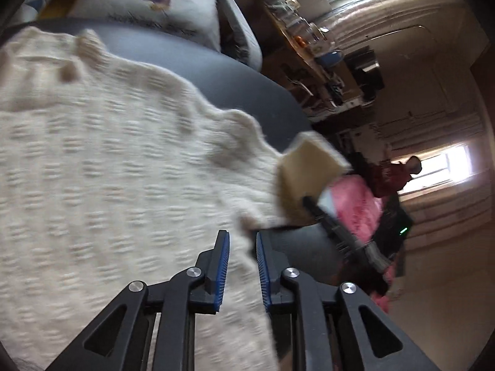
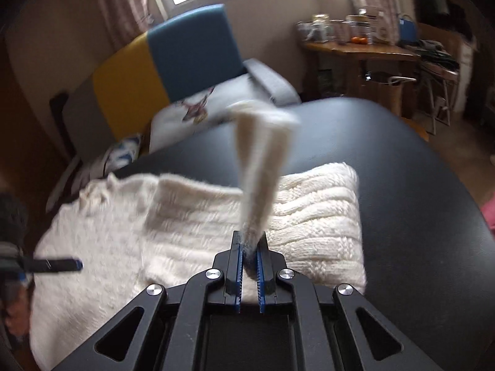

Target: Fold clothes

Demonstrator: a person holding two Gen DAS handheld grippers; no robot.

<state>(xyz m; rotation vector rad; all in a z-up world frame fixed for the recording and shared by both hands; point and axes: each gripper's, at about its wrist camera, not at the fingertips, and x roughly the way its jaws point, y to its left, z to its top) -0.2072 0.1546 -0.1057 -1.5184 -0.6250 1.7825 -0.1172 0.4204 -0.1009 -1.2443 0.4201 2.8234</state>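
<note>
Dark table (image 2: 402,160): right hand-held gripper (image 2: 249,247) clamps cream sweater (image 2: 315,216); left (image 1: 243,241) narrow, w/o grip.

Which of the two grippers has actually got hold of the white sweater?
The right gripper: its blue pads pinch a raised fold of the sweater. The left gripper stands apart over it.

A cream knit sweater (image 1: 108,160) lies spread on the dark table (image 1: 216,61). The left gripper (image 1: 243,241) hovers over its edge, jaws apart. Beyond that edge, the right gripper (image 1: 309,201) lifts a corner.
</note>
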